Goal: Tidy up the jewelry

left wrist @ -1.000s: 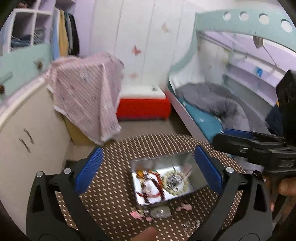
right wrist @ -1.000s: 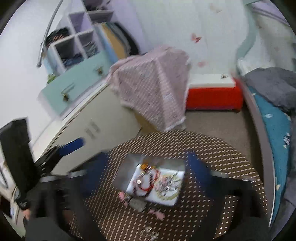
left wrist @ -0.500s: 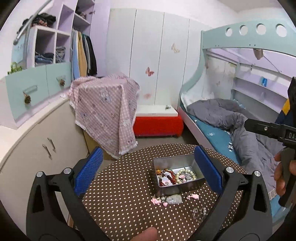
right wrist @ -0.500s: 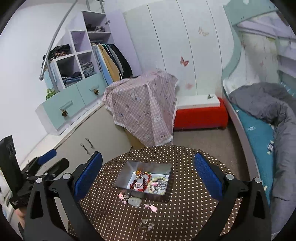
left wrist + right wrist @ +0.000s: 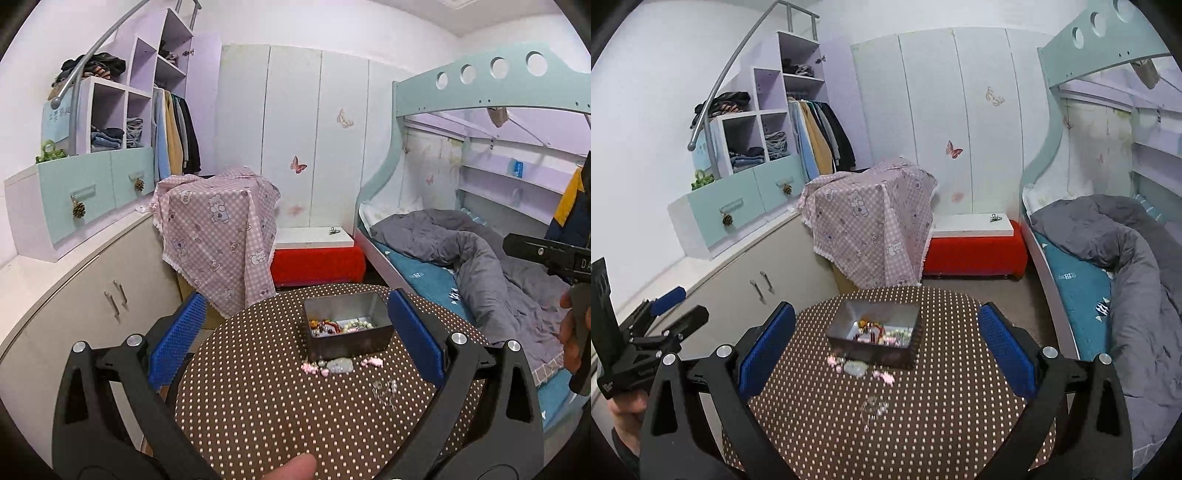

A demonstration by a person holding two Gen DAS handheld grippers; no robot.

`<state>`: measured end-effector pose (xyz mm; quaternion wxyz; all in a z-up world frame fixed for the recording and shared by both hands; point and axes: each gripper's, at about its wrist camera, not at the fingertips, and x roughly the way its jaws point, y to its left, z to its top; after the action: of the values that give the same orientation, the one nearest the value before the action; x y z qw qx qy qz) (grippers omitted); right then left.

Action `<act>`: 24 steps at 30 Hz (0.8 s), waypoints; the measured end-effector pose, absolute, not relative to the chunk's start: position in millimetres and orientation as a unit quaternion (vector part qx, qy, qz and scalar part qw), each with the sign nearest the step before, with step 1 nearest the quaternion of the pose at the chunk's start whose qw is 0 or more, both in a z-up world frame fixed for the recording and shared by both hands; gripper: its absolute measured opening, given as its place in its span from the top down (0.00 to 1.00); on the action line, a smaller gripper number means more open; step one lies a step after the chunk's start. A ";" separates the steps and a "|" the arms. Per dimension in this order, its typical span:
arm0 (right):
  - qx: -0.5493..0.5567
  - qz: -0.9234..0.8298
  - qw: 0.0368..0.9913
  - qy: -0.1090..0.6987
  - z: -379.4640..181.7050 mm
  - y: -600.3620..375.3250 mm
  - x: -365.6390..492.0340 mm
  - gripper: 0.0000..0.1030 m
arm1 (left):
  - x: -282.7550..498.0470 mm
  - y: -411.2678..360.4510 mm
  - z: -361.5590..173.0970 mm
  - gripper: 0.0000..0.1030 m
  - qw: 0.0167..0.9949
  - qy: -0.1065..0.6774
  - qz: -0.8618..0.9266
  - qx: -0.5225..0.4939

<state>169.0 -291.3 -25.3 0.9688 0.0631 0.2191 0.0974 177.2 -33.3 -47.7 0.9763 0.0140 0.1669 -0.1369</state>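
Both views have pulled up and back over the last second: a moment ago I was looking nearly straight down into the metal tin (image 5: 347,325), and now I see it from a low, level angle with the whole bedroom behind it. I read that as a retreat, not an approach, so no piece is being picked right now.

My left hand-held gripper (image 5: 295,347) hangs over the near side of the table (image 5: 258,398), its blue pads spread wide and nothing between them. My right hand-held gripper (image 5: 886,347) is just as wide open and just as empty.

The tin sits toward the far side of the table, with beaded bracelets (image 5: 341,325) piled inside. Just in front of it lie the pink pieces (image 5: 312,367), a pale stone (image 5: 340,365), and nearer me a small clear trinket (image 5: 384,389). Those loose bits look like what is left to put away; my guess is the trinket goes next.
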 end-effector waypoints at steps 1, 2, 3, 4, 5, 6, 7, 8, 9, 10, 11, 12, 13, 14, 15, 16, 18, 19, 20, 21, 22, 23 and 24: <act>0.062 0.097 0.969 0.219 -27.2 -291.2 165.4 0.07 | 174.8 -30.9 -49.1 0.06 0.976 0.166 -0.136 0.013; 0.060 0.095 0.969 0.219 -30.0 -290.5 160.2 0.07 | 170.5 -29.0 -51.1 0.06 0.977 0.166 -0.135 0.011; 0.060 0.094 0.970 0.218 -32.0 -291.0 156.4 0.07 | 166.9 -27.8 -52.5 0.06 0.977 0.165 -0.135 0.009; 0.060 0.093 0.970 0.217 -33.8 -291.0 153.3 0.07 | 162.2 -25.4 -55.8 0.06 0.977 0.165 -0.137 0.005; 0.060 0.093 0.970 0.217 -37.0 -291.2 148.6 0.07 | 157.7 -24.3 -57.6 0.06 0.977 0.165 -0.137 0.003; 0.060 0.094 0.970 0.218 -39.0 -291.0 146.2 0.07 | 153.9 -22.3 -61.0 0.06 0.977 0.166 -0.135 0.000; 0.058 0.092 0.970 0.219 -41.7 -290.5 143.8 0.07 | 151.2 -21.5 -62.9 0.06 0.977 0.167 -0.134 -0.001; 0.057 0.091 0.970 0.220 -43.4 -290.6 140.7 0.07 | 149.1 -20.1 -64.9 0.06 0.977 0.167 -0.133 -0.002; 0.055 0.090 0.970 0.219 -45.1 -290.2 138.0 0.07 | 146.5 -19.2 -67.1 0.06 0.977 0.168 -0.131 -0.003; 0.054 0.089 0.970 0.219 -46.7 -289.7 135.7 0.07 | 144.0 -18.2 -69.4 0.06 0.977 0.168 -0.130 -0.004; 0.053 0.089 0.970 0.219 -47.4 -289.4 133.8 0.07 | 141.8 -17.4 -72.0 0.06 0.977 0.169 -0.129 -0.004; 0.052 0.088 0.970 0.220 -48.9 -288.7 132.3 0.07 | 139.8 -16.8 -73.9 0.06 0.977 0.170 -0.129 -0.003; 0.049 0.086 0.971 0.220 -50.0 -287.1 130.6 0.07 | 137.7 -16.6 -76.9 0.06 0.977 0.171 -0.127 -0.002; 0.046 0.084 0.971 0.221 -52.1 -285.4 129.5 0.07 | 136.4 -16.2 -79.3 0.06 0.977 0.173 -0.126 -0.002; 0.045 0.084 0.971 0.221 -53.2 -284.7 128.8 0.07 | 134.7 -16.0 -81.4 0.06 0.977 0.174 -0.126 -0.003; 0.044 0.085 0.970 0.223 -55.6 -283.7 128.0 0.07 | 133.3 -15.4 -84.0 0.06 0.976 0.176 -0.127 -0.004; 0.043 0.086 0.969 0.227 -61.5 -283.2 125.4 0.07 | 131.3 -15.7 -88.4 0.06 0.976 0.178 -0.126 -0.006; 0.044 0.086 0.969 0.229 -63.9 -282.6 124.9 0.07 | 130.1 -15.7 -91.0 0.06 0.976 0.179 -0.125 -0.005; 0.045 0.088 0.968 0.232 -68.1 -282.2 125.1 0.07 | 129.8 -16.0 -93.7 0.06 0.976 0.181 -0.124 -0.004; 0.046 0.089 0.967 0.235 -73.2 -282.5 125.0 0.07 | 129.3 -15.6 -96.3 0.06 0.975 0.183 -0.124 -0.003; 0.046 0.089 0.966 0.240 -78.2 -282.6 126.3 0.07 | 129.5 -16.1 -99.8 0.06 0.975 0.186 -0.124 -0.002; 0.045 0.082 0.964 0.250 -87.2 -283.0 130.7 0.07 | 129.8 -16.5 -102.5 0.06 0.974 0.189 -0.124 -0.001; 0.045 0.078 0.962 0.257 -93.1 -284.3 132.8 0.07 | 130.3 -17.4 -106.5 0.06 0.974 0.191 -0.123 0.002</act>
<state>132.8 -284.3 -93.1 0.9620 0.0454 0.2574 0.0783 130.3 -17.4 -106.5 0.9738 0.0016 0.1912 -0.1231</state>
